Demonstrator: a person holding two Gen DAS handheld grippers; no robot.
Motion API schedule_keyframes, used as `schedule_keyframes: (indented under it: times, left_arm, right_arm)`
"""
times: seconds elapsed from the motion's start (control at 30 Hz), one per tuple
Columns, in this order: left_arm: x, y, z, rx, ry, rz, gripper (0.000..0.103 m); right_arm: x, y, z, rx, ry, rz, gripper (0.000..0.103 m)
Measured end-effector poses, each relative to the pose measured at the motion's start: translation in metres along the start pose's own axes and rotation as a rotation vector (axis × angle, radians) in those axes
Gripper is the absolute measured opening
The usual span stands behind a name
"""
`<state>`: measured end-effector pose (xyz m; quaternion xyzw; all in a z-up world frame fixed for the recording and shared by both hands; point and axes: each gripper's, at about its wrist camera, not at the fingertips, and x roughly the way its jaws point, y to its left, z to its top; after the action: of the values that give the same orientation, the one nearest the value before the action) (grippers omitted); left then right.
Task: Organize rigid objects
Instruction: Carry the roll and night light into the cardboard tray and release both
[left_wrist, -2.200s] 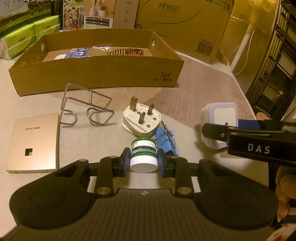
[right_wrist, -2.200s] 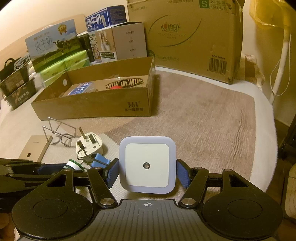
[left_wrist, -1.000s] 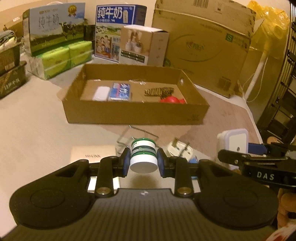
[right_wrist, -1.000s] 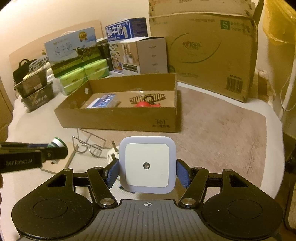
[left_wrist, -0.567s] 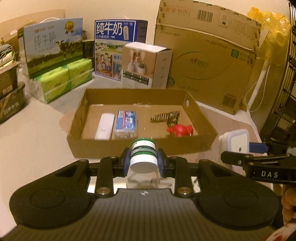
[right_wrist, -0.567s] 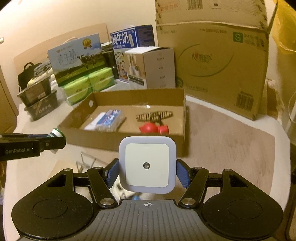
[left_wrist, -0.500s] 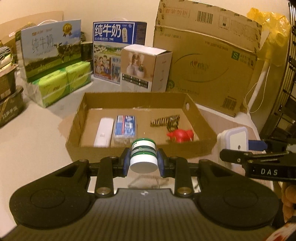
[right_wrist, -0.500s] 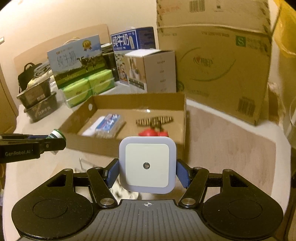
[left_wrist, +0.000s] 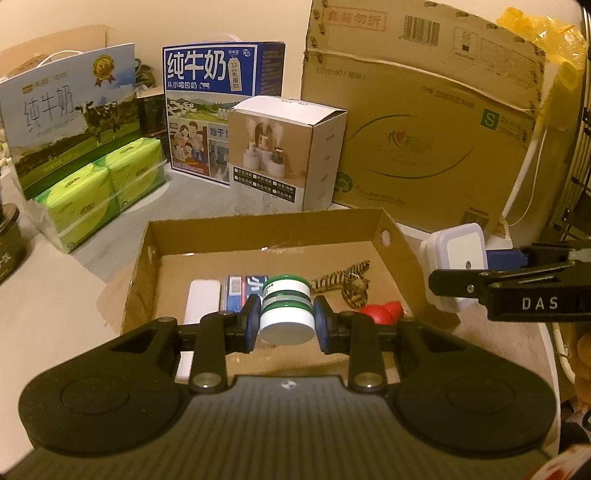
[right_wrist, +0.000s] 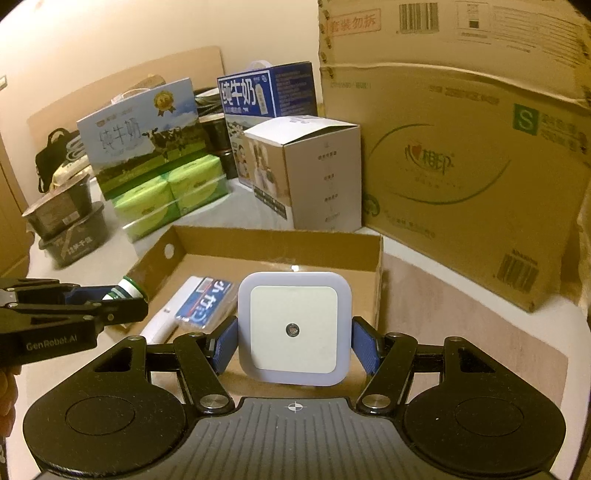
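Open cardboard tray (left_wrist: 397, 236) centre, holding white bar (left_wrist: 201, 295), blue packet (right_wrist: 205, 302), striped piece (left_wrist: 345, 280), red toy (left_wrist: 382, 314). Right gripper (right_wrist: 294, 334) clamped on square night light (right_wrist: 294, 328) over tray's near edge. Left gripper (left_wrist: 286, 319) clamped on green-banded white spool (left_wrist: 286, 310) above tray.

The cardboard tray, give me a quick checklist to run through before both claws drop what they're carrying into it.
1. Left claw shut on the green and white spool: ok.
2. Right claw shut on the night light: ok.
3. Spool over the cardboard tray: ok.
4. Night light inside the tray's right wall: cannot tell.
5. Bare floor left beside the white bar, blue packet, striped toy and red toy: ok.
6. Claws apart from each other: ok.
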<state>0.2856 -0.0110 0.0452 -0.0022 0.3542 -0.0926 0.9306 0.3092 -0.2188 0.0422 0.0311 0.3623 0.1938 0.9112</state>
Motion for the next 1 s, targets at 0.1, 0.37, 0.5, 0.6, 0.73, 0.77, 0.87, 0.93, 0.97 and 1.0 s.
schedule_keyframes:
  times: [0.1, 0.37, 0.5, 0.6, 0.73, 0.77, 0.87, 0.93, 0.97, 1.0]
  left_arm:
    - [0.012, 0.004, 0.012, 0.010, 0.004, 0.003, 0.027]
    - [0.053, 0.020, 0.034, 0.016, 0.033, 0.008, 0.027]
    - [0.075, 0.034, 0.043, 0.008, 0.046, 0.020, 0.027]
    - [0.091, 0.044, 0.048, 0.007, 0.054, 0.033, 0.027]
    - [0.109, 0.057, 0.053, -0.008, 0.069, 0.045, 0.027]
    - [0.113, 0.060, 0.054, -0.010, 0.075, 0.046, 0.027]
    - [0.124, 0.065, 0.056, -0.012, 0.084, 0.052, 0.027]
    - [0.131, 0.068, 0.057, -0.017, 0.089, 0.051, 0.027]
    - [0.133, 0.069, 0.057, -0.018, 0.092, 0.051, 0.027]
    - [0.136, 0.070, 0.057, -0.019, 0.093, 0.053, 0.027]
  right_arm:
    - [0.013, -0.007, 0.011, 0.016, 0.017, 0.009, 0.065]
    - [0.057, -0.018, 0.036, 0.034, 0.054, 0.020, 0.065]
    - [0.083, -0.023, 0.047, 0.046, 0.079, 0.014, 0.065]
    - [0.098, -0.024, 0.054, 0.049, 0.095, 0.018, 0.065]
    - [0.117, -0.025, 0.064, 0.046, 0.113, 0.018, 0.065]
    - [0.120, -0.024, 0.066, 0.044, 0.116, 0.016, 0.065]
    - [0.129, -0.024, 0.068, 0.047, 0.129, 0.017, 0.065]
    - [0.135, -0.022, 0.069, 0.046, 0.135, 0.014, 0.065]
    - [0.136, -0.022, 0.068, 0.045, 0.138, 0.014, 0.065]
    - [0.138, -0.021, 0.068, 0.044, 0.141, 0.014, 0.065]
